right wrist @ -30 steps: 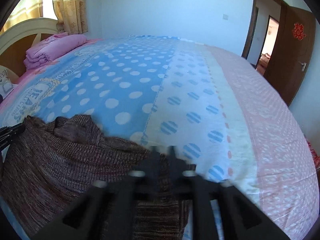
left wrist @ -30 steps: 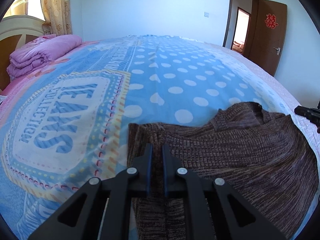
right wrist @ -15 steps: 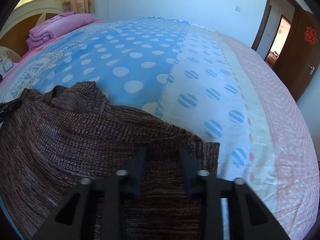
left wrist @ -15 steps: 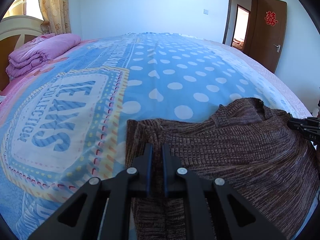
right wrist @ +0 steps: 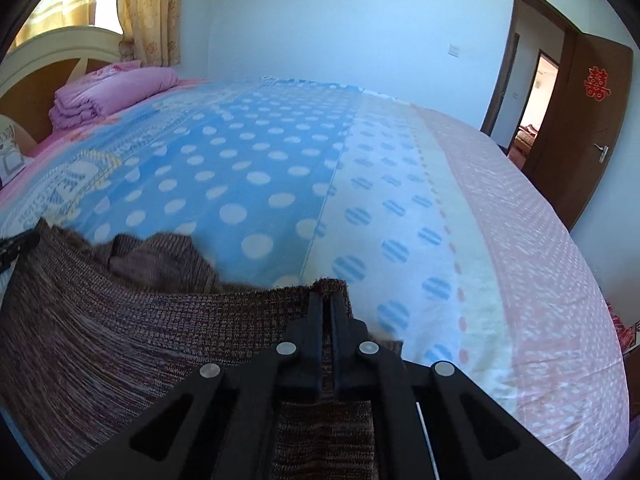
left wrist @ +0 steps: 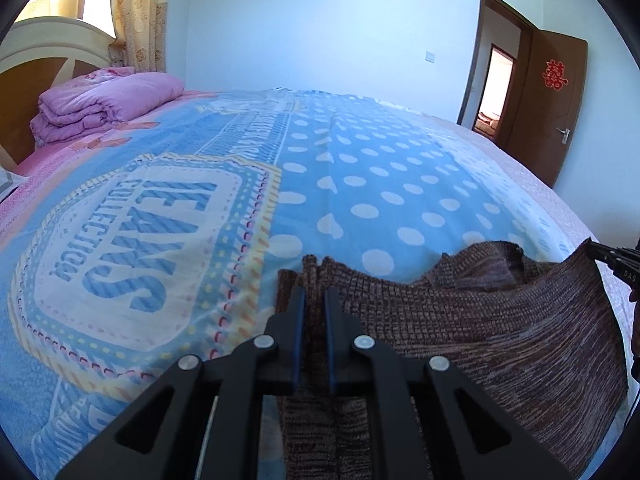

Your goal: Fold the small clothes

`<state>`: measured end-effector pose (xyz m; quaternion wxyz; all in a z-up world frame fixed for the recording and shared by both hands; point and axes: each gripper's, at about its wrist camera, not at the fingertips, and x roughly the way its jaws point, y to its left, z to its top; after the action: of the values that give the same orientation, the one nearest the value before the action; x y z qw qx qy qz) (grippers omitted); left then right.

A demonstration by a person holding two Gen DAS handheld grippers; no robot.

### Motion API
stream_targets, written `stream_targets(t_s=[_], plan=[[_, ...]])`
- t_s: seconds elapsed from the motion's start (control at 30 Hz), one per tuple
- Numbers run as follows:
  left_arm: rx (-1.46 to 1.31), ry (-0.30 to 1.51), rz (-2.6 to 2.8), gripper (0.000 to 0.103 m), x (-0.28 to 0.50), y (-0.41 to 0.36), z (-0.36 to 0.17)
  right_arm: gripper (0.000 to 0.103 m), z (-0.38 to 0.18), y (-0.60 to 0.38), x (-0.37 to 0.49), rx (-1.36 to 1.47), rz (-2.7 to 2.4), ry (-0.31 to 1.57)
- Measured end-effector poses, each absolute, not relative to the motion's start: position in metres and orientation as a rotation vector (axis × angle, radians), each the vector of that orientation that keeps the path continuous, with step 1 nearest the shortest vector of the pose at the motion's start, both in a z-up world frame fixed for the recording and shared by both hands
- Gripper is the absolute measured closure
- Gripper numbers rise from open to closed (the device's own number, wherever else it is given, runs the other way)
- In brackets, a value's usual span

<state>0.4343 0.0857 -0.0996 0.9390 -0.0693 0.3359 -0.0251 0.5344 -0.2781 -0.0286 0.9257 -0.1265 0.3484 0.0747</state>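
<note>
Pinching one corner of the brown knit garment [left wrist: 500, 332], the left gripper [left wrist: 314, 298] holds it over the bedspread [left wrist: 360, 168]; the right gripper [right wrist: 329, 300] clamps the opposite corner, fabric stretched between them.

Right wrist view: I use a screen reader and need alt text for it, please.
The right gripper is shut on the near edge of a brown knitted garment, which lies on a bed sheet with blue and white polka dots. A folded pink quilt sits by the headboard, and a brown door stands open at the right.
</note>
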Motion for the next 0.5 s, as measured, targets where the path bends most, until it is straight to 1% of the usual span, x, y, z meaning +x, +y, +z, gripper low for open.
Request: stream_targets(t_s=[0.1, 0.17, 0.23, 0.27, 0.3, 0.33, 0.37, 0.4, 0.43, 0.5], plan=[[-0.157, 0.721, -0.037, 0.093, 0.442, 0.088, -0.107, 0.101, -0.032, -0.277, 0.544, -0.264, 0.124, 0.721], [-0.154, 0.767, -0.027, 0.093, 0.449, 0.087, -0.115, 0.101, -0.043, -0.277, 0.552, -0.268, 0.112, 0.76], [-0.145, 0.803, -0.027, 0.086, 0.452, 0.086, -0.12, 0.1, -0.061, -0.277, 0.561, -0.288, 0.105, 0.818], [-0.147, 0.8, -0.021, 0.085, 0.452, 0.086, -0.119, 0.096, -0.068, -0.277, 0.562, -0.308, 0.092, 0.832], [-0.149, 0.798, -0.022, 0.077, 0.45, 0.087, -0.118, 0.082, -0.074, -0.277, 0.561, -0.318, 0.085, 0.847], [-0.149, 0.797, -0.014, 0.064, 0.447, 0.088, -0.116, 0.062, -0.075, -0.278, 0.559, -0.327, 0.06, 0.841], [-0.15, 0.793, -0.002, 0.059, 0.442, 0.09, -0.114, 0.054, -0.072, -0.281, 0.554, -0.34, 0.023, 0.824], [-0.156, 0.784, 0.006, 0.052, 0.435, 0.093, -0.111, 0.048, -0.066, -0.286, 0.549, -0.332, 0.01, 0.812], [-0.16, 0.774, 0.005, 0.048, 0.426, 0.097, -0.108, 0.048, -0.059, -0.293, 0.54, -0.303, 0.022, 0.807], [-0.15, 0.763, -0.011, 0.048, 0.407, 0.102, -0.103, 0.048, -0.045, -0.304, 0.519, -0.258, 0.062, 0.796]])
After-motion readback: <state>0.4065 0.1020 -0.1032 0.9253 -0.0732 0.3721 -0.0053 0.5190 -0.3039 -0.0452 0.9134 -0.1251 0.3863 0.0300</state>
